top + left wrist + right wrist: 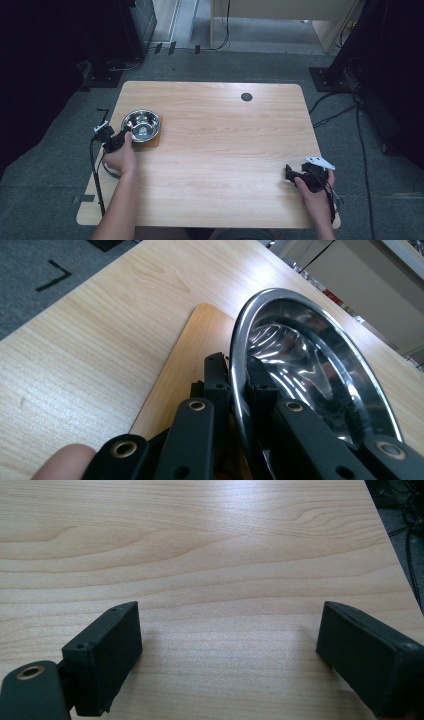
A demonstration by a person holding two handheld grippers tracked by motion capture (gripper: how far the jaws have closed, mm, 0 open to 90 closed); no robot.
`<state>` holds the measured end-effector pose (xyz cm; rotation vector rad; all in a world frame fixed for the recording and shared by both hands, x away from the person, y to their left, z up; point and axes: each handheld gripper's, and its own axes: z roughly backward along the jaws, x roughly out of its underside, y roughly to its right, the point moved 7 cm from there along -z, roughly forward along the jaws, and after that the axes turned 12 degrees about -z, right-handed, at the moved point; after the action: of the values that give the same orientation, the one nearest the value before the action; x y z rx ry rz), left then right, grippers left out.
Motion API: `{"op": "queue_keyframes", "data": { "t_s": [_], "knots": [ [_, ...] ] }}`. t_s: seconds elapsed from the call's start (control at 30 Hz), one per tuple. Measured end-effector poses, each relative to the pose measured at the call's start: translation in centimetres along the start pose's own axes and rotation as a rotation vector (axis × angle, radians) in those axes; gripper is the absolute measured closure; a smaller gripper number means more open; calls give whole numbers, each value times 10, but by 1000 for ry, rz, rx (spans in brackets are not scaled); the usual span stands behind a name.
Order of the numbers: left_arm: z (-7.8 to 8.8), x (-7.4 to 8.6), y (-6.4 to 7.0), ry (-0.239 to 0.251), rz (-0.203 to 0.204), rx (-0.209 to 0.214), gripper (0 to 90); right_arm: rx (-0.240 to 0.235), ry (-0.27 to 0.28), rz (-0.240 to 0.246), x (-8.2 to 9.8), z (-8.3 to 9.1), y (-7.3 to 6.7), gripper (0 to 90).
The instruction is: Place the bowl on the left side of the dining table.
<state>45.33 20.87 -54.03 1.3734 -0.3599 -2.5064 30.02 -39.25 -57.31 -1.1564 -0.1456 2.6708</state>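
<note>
Bowl: the shiny round steel bowl (141,125) sits on a thin square wooden board (155,140) near the left edge of the light wooden table (225,150).
Left gripper (239,390): jaws clamped on the bowl's near rim, one inside, one outside.
Right gripper (227,650): jaws spread wide, grasping nothing, low over bare tabletop, well apart from the bowl.
Done: the rim looks securely gripped.
Left: judging by its position, lifting or moving the bowl is not yet done.

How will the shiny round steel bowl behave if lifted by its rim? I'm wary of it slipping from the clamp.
The shiny round steel bowl looks rigid, so it should not flex. Its polished rim, pinched between the left gripper's jaws, may be slippery. Held at one edge, it will likely tilt downward. Lifting may also shift the thin wooden board beneath it.
</note>
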Motion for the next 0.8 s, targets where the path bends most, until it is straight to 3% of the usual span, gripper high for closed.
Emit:
{"op": "queue_keyframes", "data": {
  "t_s": [0.17,0.33,0.43,0.47,0.6,0.63,0.7,0.8],
  "knots": [
    [1,0,0,2,4,3,794,0,0,0,0,0,0,104],
    [1,2,-1,-3,23,31,701,0,0,0,0,0,0,104],
    [3,0,-2,2,26,38,605,-1,0,1,0,0,0,104],
    [4,-1,-2,5,18,36,528,-1,0,1,0,0,0,104],
    [7,-2,-1,21,-2,25,391,-1,0,1,0,0,0,104],
    [8,-3,-1,25,-9,17,391,-1,0,1,0,0,0,104],
    [10,-4,-1,31,-20,4,302,-1,0,1,0,0,0,104],
    [14,-7,1,58,-39,15,260,-1,0,1,0,0,0,104]
  ]
}}
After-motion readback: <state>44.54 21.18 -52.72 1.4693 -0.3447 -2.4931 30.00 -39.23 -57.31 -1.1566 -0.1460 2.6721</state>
